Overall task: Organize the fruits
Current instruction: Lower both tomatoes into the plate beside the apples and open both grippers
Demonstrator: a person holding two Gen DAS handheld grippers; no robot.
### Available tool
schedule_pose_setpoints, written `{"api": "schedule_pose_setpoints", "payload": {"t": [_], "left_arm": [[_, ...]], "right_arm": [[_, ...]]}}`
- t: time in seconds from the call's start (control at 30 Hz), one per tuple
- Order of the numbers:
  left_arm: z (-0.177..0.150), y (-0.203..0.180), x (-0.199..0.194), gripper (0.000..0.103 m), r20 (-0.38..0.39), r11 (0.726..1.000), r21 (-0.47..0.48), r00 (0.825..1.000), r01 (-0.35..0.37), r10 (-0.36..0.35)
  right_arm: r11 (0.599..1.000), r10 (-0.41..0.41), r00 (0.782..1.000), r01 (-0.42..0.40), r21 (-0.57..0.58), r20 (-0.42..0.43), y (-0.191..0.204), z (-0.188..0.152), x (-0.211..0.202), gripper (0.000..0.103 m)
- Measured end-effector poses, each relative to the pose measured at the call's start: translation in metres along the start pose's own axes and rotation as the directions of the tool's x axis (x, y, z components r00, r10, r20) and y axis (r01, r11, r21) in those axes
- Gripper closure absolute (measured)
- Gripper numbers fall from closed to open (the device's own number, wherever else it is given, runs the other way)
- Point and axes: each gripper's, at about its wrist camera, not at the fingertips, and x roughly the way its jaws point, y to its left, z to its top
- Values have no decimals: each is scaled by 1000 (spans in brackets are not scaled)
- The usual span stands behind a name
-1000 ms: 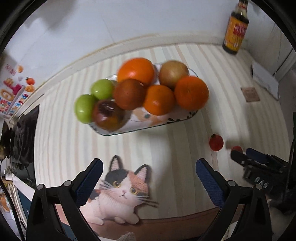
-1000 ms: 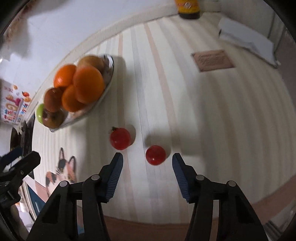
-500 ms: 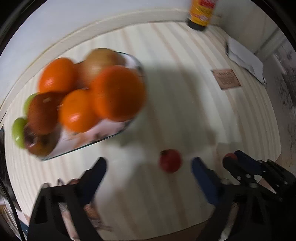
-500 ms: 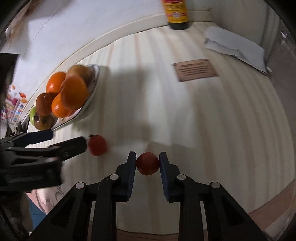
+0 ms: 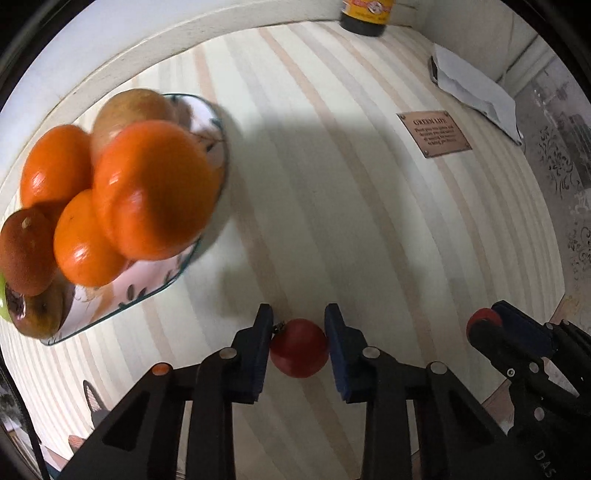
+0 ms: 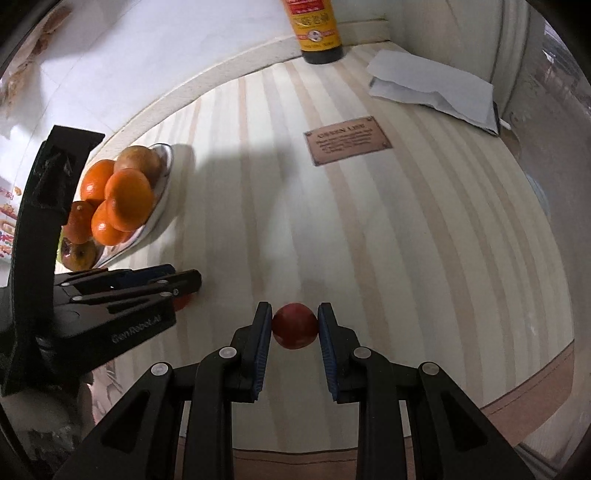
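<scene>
A glass fruit plate (image 5: 216,122) holds several oranges, apples and green fruits at the left; it also shows in the right wrist view (image 6: 164,173). My left gripper (image 5: 298,332) is shut on a small red tomato with a stem (image 5: 299,349) at table level. My right gripper (image 6: 294,323) is shut on a second small red tomato (image 6: 294,326), also low over the table. In the left wrist view the right gripper (image 5: 491,325) shows at the far right with its tomato (image 5: 480,321). The left gripper (image 6: 177,284) shows at the left of the right wrist view.
A dark sauce bottle (image 6: 317,33) stands at the back wall. Folded white paper (image 6: 432,88) lies at the back right. A small brown plaque (image 6: 347,140) lies flat on the striped table. A cat-print mat (image 5: 94,410) lies at the front left.
My left gripper swung right from the cat mat to the stemmed tomato and closed on it. My right gripper closed on the other tomato and holds it.
</scene>
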Motion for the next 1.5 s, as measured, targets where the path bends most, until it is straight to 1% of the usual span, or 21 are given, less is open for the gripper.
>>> {"api": "schedule_pose_setpoints", "payload": {"t": [0.13,0.2,0.33,0.43,0.5,0.57,0.67,0.73,0.87,0.97,1.17,1.33,1.37,1.4,1.43,1.47,1.5], "left_arm": [[-11,24,-18,77,43,998,-56,999,-6,9],[-18,44,-33,77,70,995,-99,997,-8,15],[-34,89,-63,77,118,981,-193,993,-7,30],[-39,124,-85,77,160,959,-283,986,10,37],[-39,150,-90,77,175,942,-336,984,27,34],[-40,167,-94,77,191,924,-381,981,42,34],[-43,187,-95,77,203,900,-427,979,90,-2],[-40,194,-93,77,209,889,-440,977,125,-34],[-37,202,-88,77,203,884,-440,977,156,-71],[-30,200,-81,77,185,884,-439,979,163,-88],[-24,200,-78,77,172,885,-437,981,161,-93],[-18,197,-74,76,156,894,-430,986,121,-59],[-17,197,-74,76,156,895,-430,986,117,-54],[-17,196,-74,73,152,896,-431,987,109,-48],[-17,196,-75,72,149,897,-430,988,98,-36],[-17,196,-75,71,150,898,-429,988,94,-31],[-18,196,-74,71,150,898,-430,988,92,-29]], "right_arm": [[999,34,999,-34,-24,14,19,3,-4,75],[998,54,998,-53,-39,24,30,2,-4,75],[990,133,991,-131,-56,35,59,3,3,75],[976,212,976,-209,-67,47,85,6,10,75],[965,256,965,-252,-77,59,103,7,15,75],[955,287,956,-281,-95,63,120,8,21,75],[940,323,944,-312,-137,66,144,7,29,75],[932,337,939,-322,-167,67,156,7,34,75],[918,358,931,-338,-208,71,173,11,48,75],[908,376,924,-351,-231,73,182,16,56,75],[891,389,919,-360,-277,58,199,25,69,75],[877,400,916,-368,-309,43,205,30,74,75],[875,401,915,-370,-312,38,206,31,74,73],[874,401,916,-371,-314,34,206,31,74,71],[874,398,917,-368,-318,32,207,31,73,65],[872,400,916,-370,-321,30,207,31,72,51],[867,409,912,-379,-324,28,208,29,70,41]]}}
